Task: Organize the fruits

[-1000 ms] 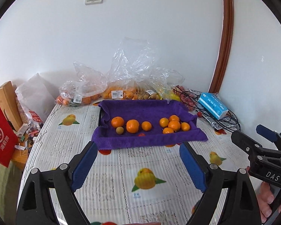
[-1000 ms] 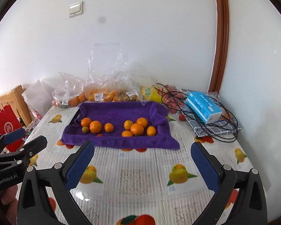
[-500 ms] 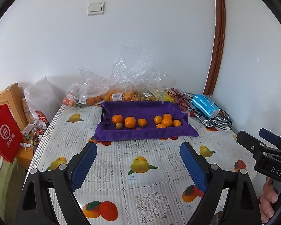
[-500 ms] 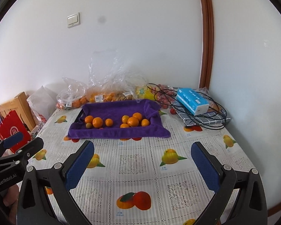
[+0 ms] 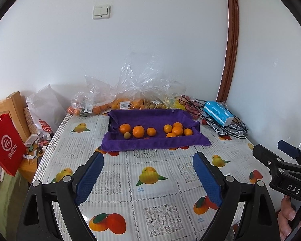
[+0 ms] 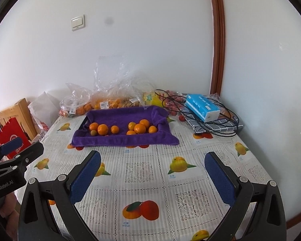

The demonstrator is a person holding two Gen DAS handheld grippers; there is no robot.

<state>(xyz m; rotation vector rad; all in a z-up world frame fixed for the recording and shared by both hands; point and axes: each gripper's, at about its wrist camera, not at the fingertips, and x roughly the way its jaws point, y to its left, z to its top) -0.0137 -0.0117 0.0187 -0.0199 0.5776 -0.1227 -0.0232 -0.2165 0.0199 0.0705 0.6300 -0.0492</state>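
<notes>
A tray lined with a purple towel (image 5: 154, 142) (image 6: 118, 139) sits at the far middle of the table. Several oranges lie in it in two groups: a left group (image 5: 138, 131) (image 6: 102, 129) with one small greenish fruit (image 5: 127, 135), and a right group (image 5: 177, 130) (image 6: 139, 128). My left gripper (image 5: 148, 158) is open and empty, held well back from the tray. My right gripper (image 6: 153, 157) is open and empty, also well back from it. Each gripper shows at the edge of the other's view.
Clear plastic bags of fruit (image 5: 128, 102) (image 6: 110, 100) line the wall behind the tray. A blue tissue box (image 6: 202, 107) and black cables (image 6: 226, 120) lie at the far right. A red paper bag (image 5: 7, 146) and a wooden chair (image 5: 14, 108) stand left of the table.
Both grippers have pulled back and risen away from the tray, so more of the fruit-print tablecloth shows. Both stay open and empty.
</notes>
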